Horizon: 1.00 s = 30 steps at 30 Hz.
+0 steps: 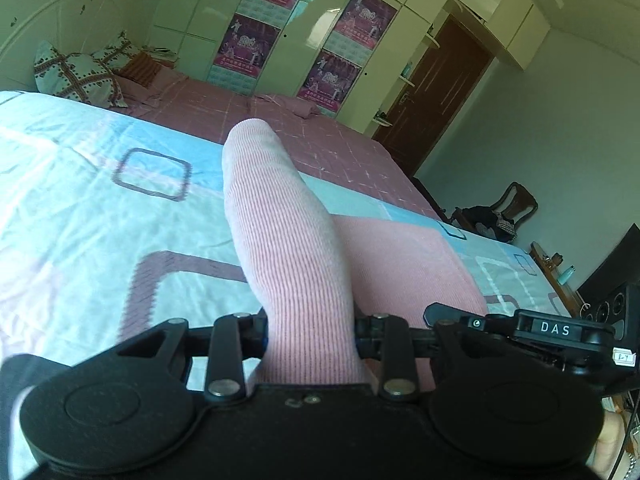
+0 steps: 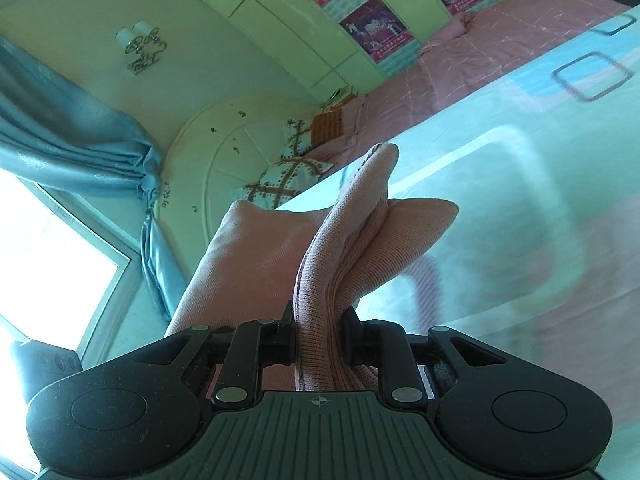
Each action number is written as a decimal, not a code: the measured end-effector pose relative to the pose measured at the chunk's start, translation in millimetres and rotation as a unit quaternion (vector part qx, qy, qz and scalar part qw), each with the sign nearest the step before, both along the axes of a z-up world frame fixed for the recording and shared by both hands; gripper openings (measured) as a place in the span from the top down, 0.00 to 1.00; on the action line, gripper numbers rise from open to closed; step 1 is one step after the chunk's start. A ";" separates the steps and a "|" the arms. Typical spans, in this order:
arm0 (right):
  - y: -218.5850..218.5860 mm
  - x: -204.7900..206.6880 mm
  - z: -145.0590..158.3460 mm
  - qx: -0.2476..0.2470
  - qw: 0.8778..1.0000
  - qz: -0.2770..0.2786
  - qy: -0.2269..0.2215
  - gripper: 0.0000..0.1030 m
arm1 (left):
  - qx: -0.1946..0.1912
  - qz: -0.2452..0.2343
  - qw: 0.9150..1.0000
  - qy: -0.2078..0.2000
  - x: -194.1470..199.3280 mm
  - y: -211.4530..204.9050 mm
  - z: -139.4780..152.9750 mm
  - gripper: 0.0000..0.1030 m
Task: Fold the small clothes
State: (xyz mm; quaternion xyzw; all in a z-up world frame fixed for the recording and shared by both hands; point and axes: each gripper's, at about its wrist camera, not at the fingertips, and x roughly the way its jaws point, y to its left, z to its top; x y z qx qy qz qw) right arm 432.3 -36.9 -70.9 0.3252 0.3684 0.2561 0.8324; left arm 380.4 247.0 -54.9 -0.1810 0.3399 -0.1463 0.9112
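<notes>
A pink ribbed garment (image 1: 280, 220) hangs bunched above the bed's blue, white and pink quilt (image 1: 80, 200). My left gripper (image 1: 312, 336) is shut on one fold of it, and the cloth stands up between the jaws. The rest of the pink cloth stretches right toward the black body of the other gripper (image 1: 556, 330). In the right wrist view my right gripper (image 2: 318, 340) is shut on a thick knitted edge of the same garment (image 2: 256, 256), whose folds rise and spread in front of the jaws over the quilt (image 2: 500, 200). The fingertips are hidden by cloth.
A pink sheet and patterned pillows (image 1: 76, 76) lie at the head of the bed by a white headboard (image 2: 224, 160). A wardrobe with posters (image 1: 248, 40), a brown door (image 1: 440, 92) and a chair (image 1: 504, 212) stand beyond. A blue curtain (image 2: 60, 140) frames a bright window (image 2: 52, 264).
</notes>
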 end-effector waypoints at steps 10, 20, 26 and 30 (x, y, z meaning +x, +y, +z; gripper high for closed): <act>133.8 32.6 -44.2 -0.024 0.999 -0.002 0.026 0.80 | 0.053 0.038 0.998 -0.004 15.9 95.9 -39.4 0.71; 134.2 48.7 -91.1 -0.065 0.995 -0.009 0.077 0.80 | 0.079 0.060 0.995 0.028 21.4 130.3 -77.3 0.36; 123.3 51.1 -77.5 -0.087 0.994 -0.009 0.068 0.69 | 0.070 0.073 0.995 0.020 20.9 141.9 -59.8 0.38; 120.4 67.5 -65.8 -0.084 0.994 -0.023 0.061 0.61 | 0.062 0.094 0.994 0.019 37.5 143.2 -54.0 0.37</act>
